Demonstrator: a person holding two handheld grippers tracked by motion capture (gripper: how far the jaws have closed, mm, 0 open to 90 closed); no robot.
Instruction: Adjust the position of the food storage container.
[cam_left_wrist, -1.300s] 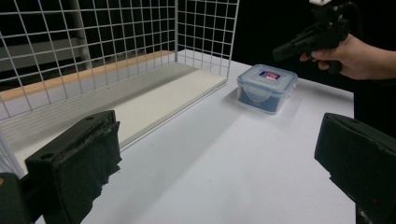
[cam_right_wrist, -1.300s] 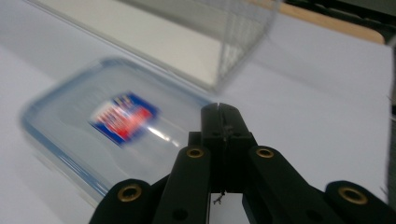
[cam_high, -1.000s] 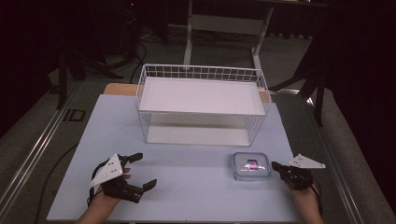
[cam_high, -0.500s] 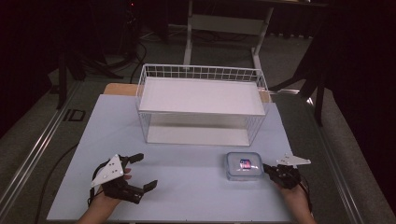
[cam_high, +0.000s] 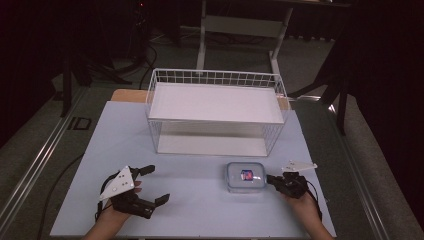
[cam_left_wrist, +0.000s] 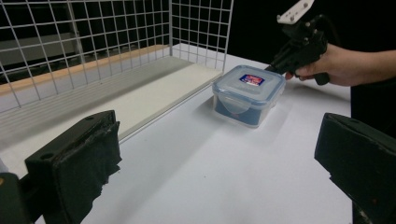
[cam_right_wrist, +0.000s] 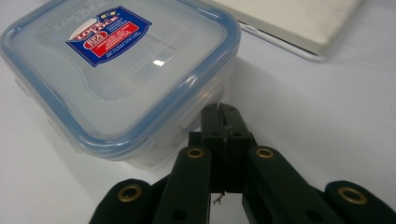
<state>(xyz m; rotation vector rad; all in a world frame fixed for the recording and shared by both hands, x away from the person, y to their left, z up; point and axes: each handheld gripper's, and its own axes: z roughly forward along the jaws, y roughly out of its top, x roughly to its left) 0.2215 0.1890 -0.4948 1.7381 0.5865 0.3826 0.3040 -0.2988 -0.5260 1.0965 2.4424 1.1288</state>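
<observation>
A clear square food box with a blue-rimmed lid and a red and blue label sits on the white table, just in front of the wire basket. My right gripper is shut with nothing between its jaws, and its tips lie against the box's right side. In the right gripper view the closed tips meet the box wall under the lid rim. My left gripper rests open at the front left, far from the box. The left gripper view looks between my wide jaws at the box and the right gripper.
A white wire basket with a white floor panel stands at the middle back of the table; its wire wall is close to my left gripper. The table's front edge runs just below both hands. Dark floor and stand legs lie beyond.
My right gripper has slid left along the table, and the box has moved left ahead of it. The left gripper has stayed where it was.
</observation>
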